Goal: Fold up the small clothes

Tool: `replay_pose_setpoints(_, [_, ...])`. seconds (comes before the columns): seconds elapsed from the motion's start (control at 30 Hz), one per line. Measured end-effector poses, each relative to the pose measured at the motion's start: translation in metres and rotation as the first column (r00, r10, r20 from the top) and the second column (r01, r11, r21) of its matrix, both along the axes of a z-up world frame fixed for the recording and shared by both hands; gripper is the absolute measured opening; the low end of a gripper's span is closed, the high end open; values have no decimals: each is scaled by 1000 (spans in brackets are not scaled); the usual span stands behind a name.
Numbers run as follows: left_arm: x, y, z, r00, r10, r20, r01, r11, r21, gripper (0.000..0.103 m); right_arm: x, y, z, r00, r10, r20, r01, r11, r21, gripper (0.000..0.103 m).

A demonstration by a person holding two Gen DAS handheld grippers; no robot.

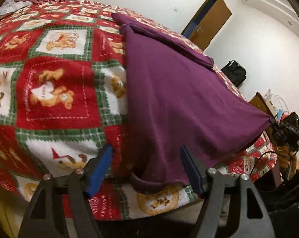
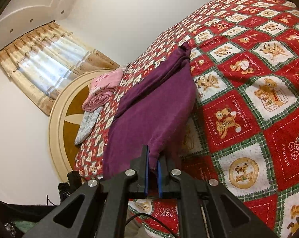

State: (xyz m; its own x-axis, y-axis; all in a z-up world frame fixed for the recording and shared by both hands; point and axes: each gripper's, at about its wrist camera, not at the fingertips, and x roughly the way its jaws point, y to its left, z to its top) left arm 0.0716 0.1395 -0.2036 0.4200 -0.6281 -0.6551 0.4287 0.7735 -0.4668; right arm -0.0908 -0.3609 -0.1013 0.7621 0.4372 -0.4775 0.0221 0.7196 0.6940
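My bed (image 1: 56,91) wears a red, white and green patchwork blanket (image 2: 248,103) printed with teddy bears. On it lies the purple garment (image 1: 169,91), partly folded, one corner lifted off the blanket. Near the headboard (image 2: 70,107) rest pink folded clothes (image 2: 103,91) and a grey piece (image 2: 88,125).

Even, warm indoor light fills both fisheye views, with daylight glowing through a curtained window (image 2: 40,59) in the right wrist view. Straight lines bow heavily and dark vignetting rings the corners. The bedspread (image 1: 56,91) is softly blurred close to the lens. A purple garment (image 2: 153,107) casts a soft shadow on the bed beneath it.
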Motion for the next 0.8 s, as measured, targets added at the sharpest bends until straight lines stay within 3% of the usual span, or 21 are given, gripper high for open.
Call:
replay_pose_setpoints(0.07, [-5, -3, -4, 999, -36, -23, 36, 999, -28, 58, 0, 2, -2, 1000, 0, -7, 0, 1000, -2, 7])
replay_pose_setpoints(0.1, [-6, -7, -6, 997, -68, -44, 66, 997, -32, 25, 0, 2, -3, 1000, -2, -8, 2, 1000, -1, 7])
replay_pose_setpoints(0.13, [-8, -12, -10, 995, -83, -64, 82, 997, -8, 9, 0, 1, -4, 1000, -7, -11, 7, 1000, 1, 7])
replay_pose_setpoints(0.2, [-7, -11, -11, 996, -62, -63, 62, 998, -5, 10, 0, 0, -5, 1000, -14, -20, 14, 1000, -2, 7])
replay_pose_setpoints(0.37, [-5, 12, 15, 997, -27, -70, 15, 985, -171, 9, -2, -4, -3, 1000, -24, -17, 24, 1000, 6, 7])
replay_pose_setpoints(0.5, [2, 32, 67, 999, -1, -39, -13, 932, -361, 9, 1, -12, 14, 999, -30, 42, 24, 992, 123, 7])
replay_pose_setpoints(0.67, [39, 35, 133, 998, 54, 45, -34, 926, -376, 8, 34, -14, 58, 994, 4, 112, -15, 996, 93, 6])
replay_pose_setpoints(0.8, [89, 20, 173, 990, 110, 84, -77, 943, -323, 8, 79, -18, 87, 991, 23, 129, -28, 999, 35, 6])
